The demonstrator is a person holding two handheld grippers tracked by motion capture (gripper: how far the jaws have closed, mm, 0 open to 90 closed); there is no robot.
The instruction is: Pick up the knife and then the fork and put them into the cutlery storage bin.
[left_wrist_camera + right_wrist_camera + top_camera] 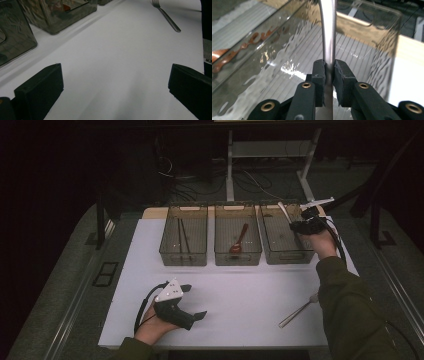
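Observation:
My right gripper hangs over the right-hand clear bin, shut on the handle of a silver utensil that sticks up and away from it. In the right gripper view the black pads press on both sides of the shiny handle, with the ribbed bin floor below. My left gripper rests on the white table near the front left, open with nothing between its jaws; the left gripper view shows bare tabletop between them.
Three clear bins stand in a row at the back. The left bin holds dark chopsticks, the middle bin a red-brown spoon. A metal fork lies at the front right beside the person's right sleeve.

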